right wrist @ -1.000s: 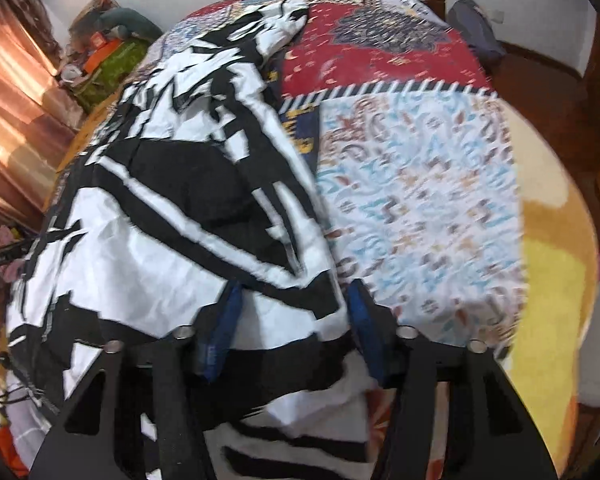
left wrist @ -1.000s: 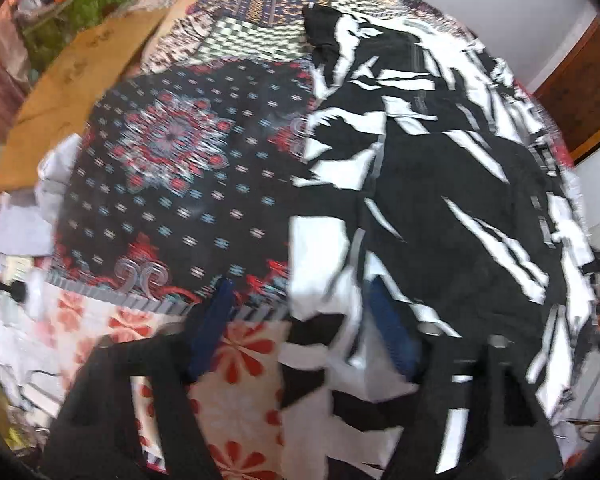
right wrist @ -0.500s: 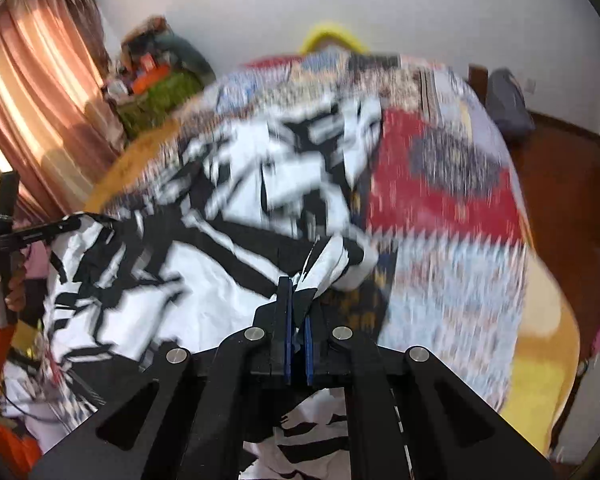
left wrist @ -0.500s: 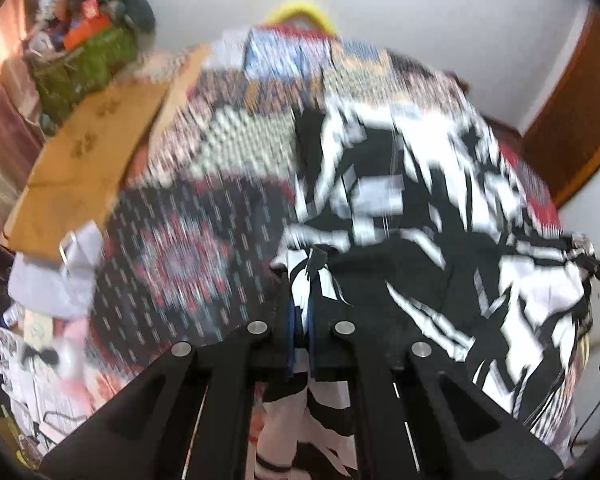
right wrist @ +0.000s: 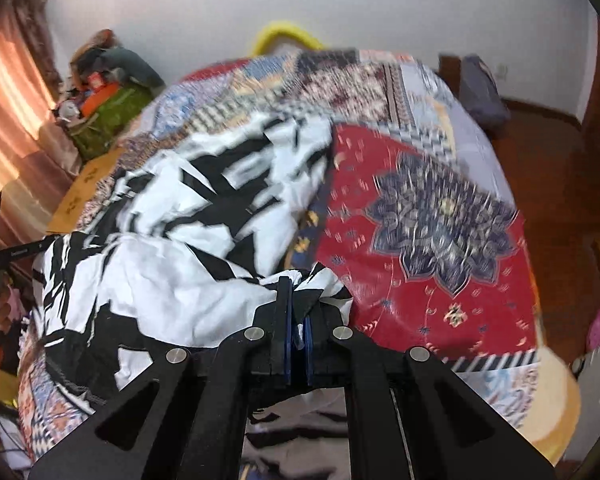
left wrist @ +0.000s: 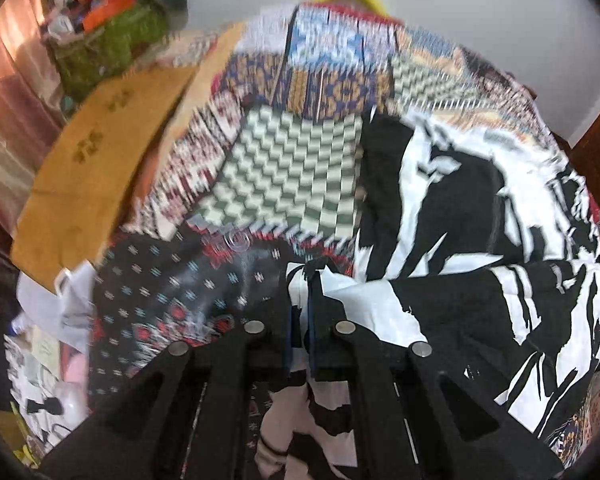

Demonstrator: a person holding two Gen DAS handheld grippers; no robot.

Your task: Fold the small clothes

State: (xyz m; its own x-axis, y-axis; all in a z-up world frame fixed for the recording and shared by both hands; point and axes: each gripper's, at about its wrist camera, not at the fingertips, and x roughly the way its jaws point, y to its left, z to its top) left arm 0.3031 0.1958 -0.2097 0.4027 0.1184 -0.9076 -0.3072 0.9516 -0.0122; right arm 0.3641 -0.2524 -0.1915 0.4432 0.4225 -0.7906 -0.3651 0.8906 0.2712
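While seemingly lifted off the quilt (right wrist: 432,280), black-and-white garment (right wrist: 172,288) pinched in both closed jaws.

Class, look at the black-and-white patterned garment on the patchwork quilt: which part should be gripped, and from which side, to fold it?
The black-and-white patterned garment is best pinched at its near hem corners, coming from the near edge, as the left gripper and right gripper do.

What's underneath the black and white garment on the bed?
The patchwork bedspread lies under the black and white garment; whatever sits directly beneath its middle is covered. Both grippers pinch its near corners.
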